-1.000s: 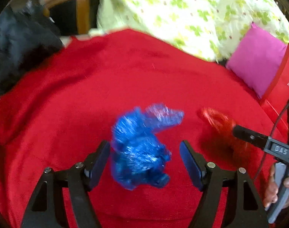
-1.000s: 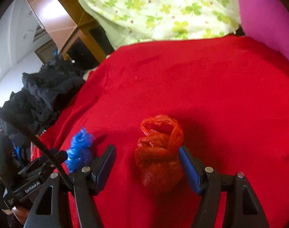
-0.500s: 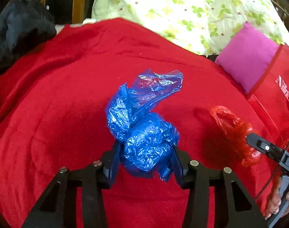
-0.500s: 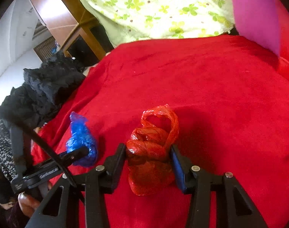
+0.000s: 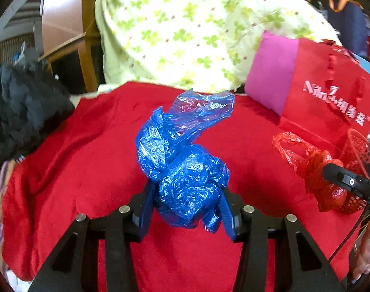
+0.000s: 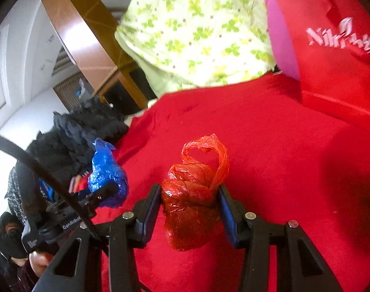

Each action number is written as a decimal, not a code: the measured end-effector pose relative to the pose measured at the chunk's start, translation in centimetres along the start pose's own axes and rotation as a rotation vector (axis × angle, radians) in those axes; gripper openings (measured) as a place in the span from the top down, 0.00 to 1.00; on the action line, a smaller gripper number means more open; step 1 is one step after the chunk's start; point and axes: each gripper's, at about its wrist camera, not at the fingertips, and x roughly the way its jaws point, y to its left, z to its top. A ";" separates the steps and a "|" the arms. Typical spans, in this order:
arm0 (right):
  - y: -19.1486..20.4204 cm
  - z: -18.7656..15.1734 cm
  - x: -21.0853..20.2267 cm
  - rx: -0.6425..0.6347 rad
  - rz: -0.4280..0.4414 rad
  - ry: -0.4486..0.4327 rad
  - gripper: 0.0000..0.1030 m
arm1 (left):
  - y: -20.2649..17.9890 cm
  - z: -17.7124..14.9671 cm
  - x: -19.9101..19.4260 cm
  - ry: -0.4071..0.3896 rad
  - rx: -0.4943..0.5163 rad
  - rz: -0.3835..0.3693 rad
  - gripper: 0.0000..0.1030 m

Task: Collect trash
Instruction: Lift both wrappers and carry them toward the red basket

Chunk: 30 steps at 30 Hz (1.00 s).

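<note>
At far left, a heap of black fleecy clothing (image 5: pixel 21 112) lies against the edge of the red blanket (image 5: pixel 87 160) that covers the work surface. Your left gripper (image 5: pixel 187 206) has its two blue-padded fingers (image 5: pixel 146 204) pressed into the sides of a crumpled blue plastic bag (image 5: pixel 185 170); the bag's bulk sits between the pads and its loose top stands up above them. Behind it, a pale green clover-print quilt (image 5: pixel 185 29) is piled at the back, with a magenta square cushion (image 5: pixel 270 75) just to its right. Beside the cushion stands a red bag with white lettering (image 5: pixel 331 92). Your right gripper (image 6: pixel 189 209) pinches a knotted red plastic bag (image 6: pixel 192 194) at its middle, both pads touching it; the handle loop rises above the fingers and the lower part hangs below them. In the left wrist view this red bag overlaps a red mesh basket (image 5: pixel 355 150) at the right edge; you cannot tell whether they touch. Both bags appear raised off the blanket, though contact underneath is hidden
</note>
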 end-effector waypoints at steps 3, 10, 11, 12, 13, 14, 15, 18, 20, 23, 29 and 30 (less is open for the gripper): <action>-0.1 -0.6 -2.8 0.027 0.001 -0.047 0.52 | -1.9 -0.1 -1.8 -0.022 0.018 -0.009 0.51; -0.7 -2.3 -7.1 0.058 -0.010 -0.085 0.52 | -5.6 -1.0 -4.1 -0.039 0.062 -0.030 0.51; -0.6 -2.5 -7.5 0.061 -0.011 -0.093 0.52 | -6.1 -1.2 -4.4 -0.041 0.066 -0.034 0.51; -0.8 -2.5 -7.8 0.063 -0.010 -0.096 0.52 | -6.6 -1.3 -4.7 -0.041 0.069 -0.036 0.51; -1.0 -2.8 -8.2 0.067 -0.007 -0.102 0.52 | -6.9 -1.4 -4.8 -0.041 0.071 -0.038 0.51; -1.0 -2.8 -8.6 0.069 -0.005 -0.107 0.52 | -7.3 -1.5 -5.1 -0.040 0.073 -0.039 0.51; -1.1 -2.9 -8.9 0.071 -0.004 -0.113 0.52 | -7.7 -1.7 -5.3 -0.040 0.075 -0.040 0.51; -1.4 -3.1 -9.9 0.075 0.001 -0.127 0.52 | -8.5 -1.9 -5.8 -0.040 0.084 -0.040 0.51; -1.5 -3.4 -10.5 0.071 -0.003 -0.139 0.52 | -9.0 -1.9 -6.1 -0.042 0.093 -0.040 0.51; -1.7 -3.4 -11.0 0.078 0.003 -0.144 0.52 | -9.4 -1.9 -6.4 -0.045 0.098 -0.039 0.51; -2.5 -3.3 -12.0 0.090 0.006 -0.161 0.52 | -10.1 -1.9 -6.9 -0.050 0.120 -0.044 0.51; -2.6 -3.2 -12.2 0.094 0.008 -0.164 0.52 | -10.2 -1.9 -6.9 -0.049 0.123 -0.047 0.51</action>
